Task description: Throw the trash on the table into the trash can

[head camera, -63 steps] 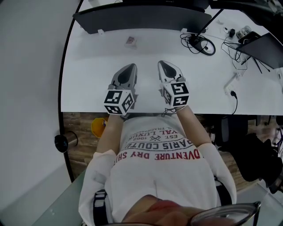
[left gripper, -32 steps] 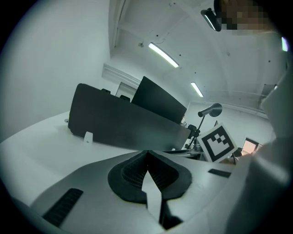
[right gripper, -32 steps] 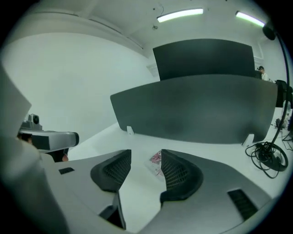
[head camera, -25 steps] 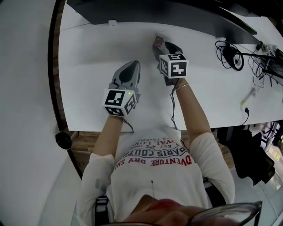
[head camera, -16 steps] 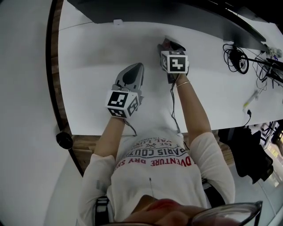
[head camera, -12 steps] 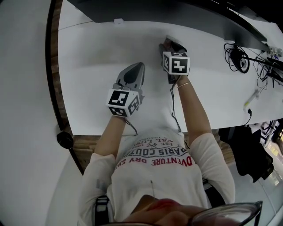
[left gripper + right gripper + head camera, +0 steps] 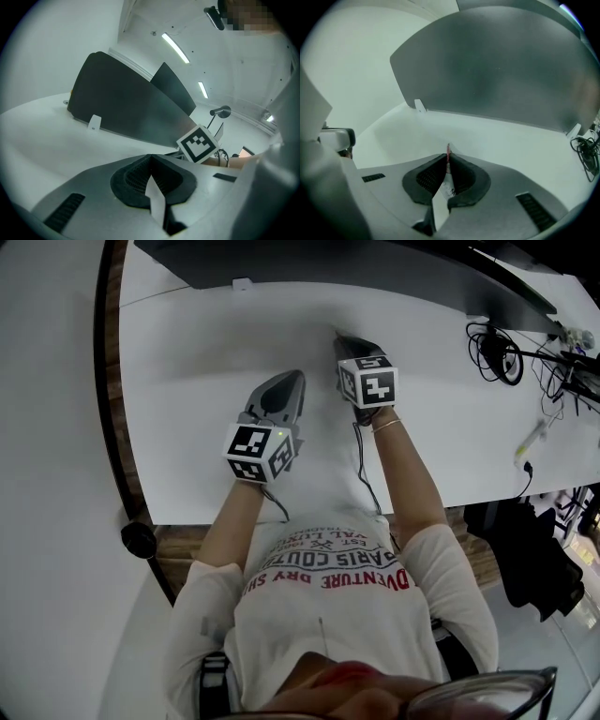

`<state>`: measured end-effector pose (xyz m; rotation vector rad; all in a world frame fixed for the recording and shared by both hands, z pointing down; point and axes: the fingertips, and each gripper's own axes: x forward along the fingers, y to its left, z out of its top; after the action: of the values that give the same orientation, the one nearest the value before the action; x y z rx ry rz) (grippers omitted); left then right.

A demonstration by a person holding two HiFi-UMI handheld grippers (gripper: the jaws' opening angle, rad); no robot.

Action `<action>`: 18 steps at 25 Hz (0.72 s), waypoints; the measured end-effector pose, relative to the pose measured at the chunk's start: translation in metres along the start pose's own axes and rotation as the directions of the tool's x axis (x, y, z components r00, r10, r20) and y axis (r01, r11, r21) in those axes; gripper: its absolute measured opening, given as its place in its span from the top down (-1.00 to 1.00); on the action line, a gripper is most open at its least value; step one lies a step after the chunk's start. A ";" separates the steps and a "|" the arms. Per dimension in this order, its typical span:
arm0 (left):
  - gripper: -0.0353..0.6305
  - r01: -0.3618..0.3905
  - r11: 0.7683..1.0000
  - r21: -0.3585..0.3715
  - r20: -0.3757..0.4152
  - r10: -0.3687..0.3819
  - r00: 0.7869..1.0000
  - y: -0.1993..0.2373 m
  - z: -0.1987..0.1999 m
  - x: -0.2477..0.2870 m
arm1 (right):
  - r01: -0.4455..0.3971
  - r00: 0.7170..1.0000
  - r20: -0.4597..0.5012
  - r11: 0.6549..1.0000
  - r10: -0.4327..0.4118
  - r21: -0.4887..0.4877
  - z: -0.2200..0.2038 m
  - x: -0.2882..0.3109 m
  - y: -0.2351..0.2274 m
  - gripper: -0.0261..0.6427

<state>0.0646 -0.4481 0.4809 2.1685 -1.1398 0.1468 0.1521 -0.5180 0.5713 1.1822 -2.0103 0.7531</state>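
Observation:
The trash is a small thin wrapper [image 7: 448, 150] with a red edge, at the far side of the white table [image 7: 187, 381]. My right gripper [image 7: 447, 161] is closing on it, and its pads press the wrapper between them. In the head view the right gripper [image 7: 352, 345] covers the wrapper. My left gripper [image 7: 283, 388] hovers over the table nearer the person, to the left of the right one. Its jaws [image 7: 150, 161] are shut with nothing between them. No trash can is in view.
A dark monitor [image 7: 328, 263] stands along the table's far edge, close ahead of the right gripper, with a small white tag [image 7: 420, 105] at its foot. Coiled cables [image 7: 492, 338] lie at the right. A black round object [image 7: 138, 538] sits below the table's near left corner.
The right gripper reached forward to the wrapper by the monitor, and its jaws went from wide apart to pressed together on it. The left gripper hardly moved.

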 end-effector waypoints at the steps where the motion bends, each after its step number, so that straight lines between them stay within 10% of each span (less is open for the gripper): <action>1: 0.82 -0.008 1.000 0.001 0.008 0.008 1.000 -0.002 0.002 -0.002 | -0.014 1.000 0.016 1.000 0.014 -0.002 0.001 -0.008 0.004 0.81; 10: 0.82 -0.174 0.985 -0.018 0.151 0.175 0.973 -0.044 0.006 -0.071 | -0.198 0.964 0.146 0.966 0.222 -0.166 0.001 -0.100 0.077 0.82; 18: 0.82 -0.432 0.884 -0.175 0.280 0.466 0.840 -0.074 -0.067 -0.192 | -0.466 0.833 0.102 0.789 0.544 -0.400 -0.040 -0.171 0.197 0.82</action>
<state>0.0170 -0.2458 0.4203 1.8338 -1.7938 -0.0596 0.0477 -0.3181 0.4338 0.5148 -2.5608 0.4748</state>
